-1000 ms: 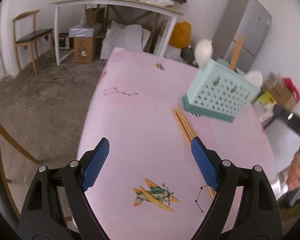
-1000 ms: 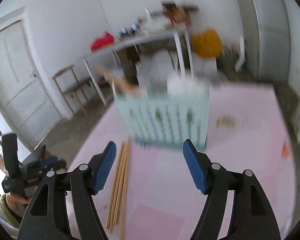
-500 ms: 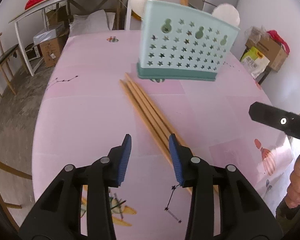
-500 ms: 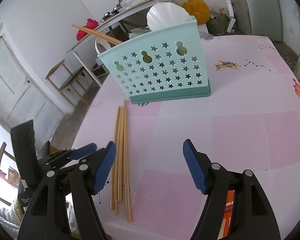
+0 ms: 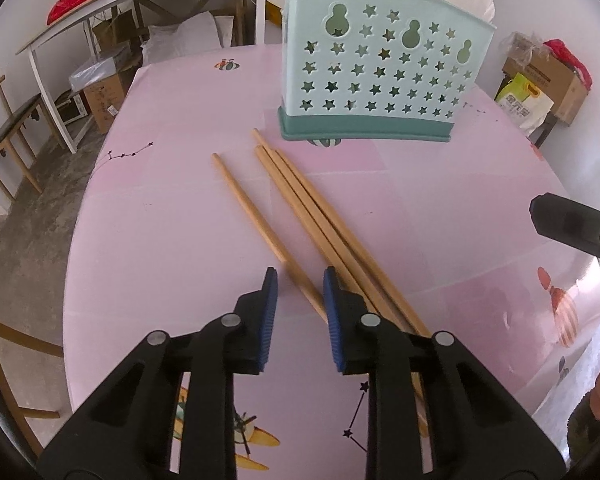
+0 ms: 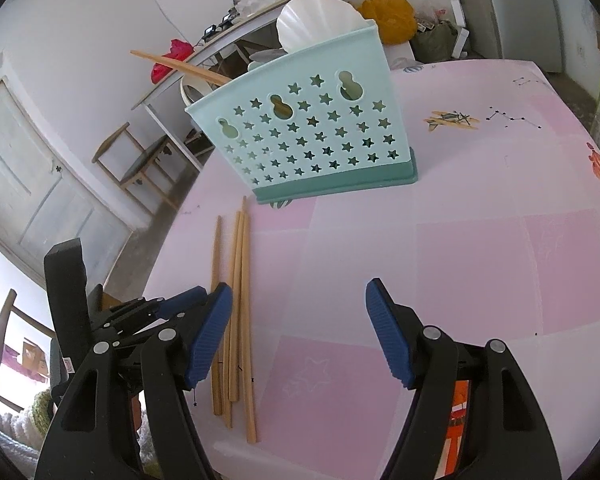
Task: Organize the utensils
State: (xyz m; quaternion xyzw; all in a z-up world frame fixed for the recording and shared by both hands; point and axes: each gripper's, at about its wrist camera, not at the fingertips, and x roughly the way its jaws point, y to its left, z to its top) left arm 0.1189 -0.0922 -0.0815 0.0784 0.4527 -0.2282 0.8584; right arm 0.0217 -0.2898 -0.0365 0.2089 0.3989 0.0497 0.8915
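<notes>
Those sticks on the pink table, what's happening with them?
A person holds two grippers. The left gripper is closing around one wooden chopstick that lies apart from three others. The right gripper waits open nearby. The chopsticks probably go into the blue star-holed holder behind them.

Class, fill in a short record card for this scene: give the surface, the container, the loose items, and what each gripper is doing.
surface: pink tablecloth
container: pale green basket with star holes, upright, a white dish and a chopstick in it
loose items: four chopsticks lying flat in front of the basket, one apart from the other three
left gripper: closing around the separate chopstick, pads not yet pressing it
right gripper: open, empty, above the tablecloth
</notes>
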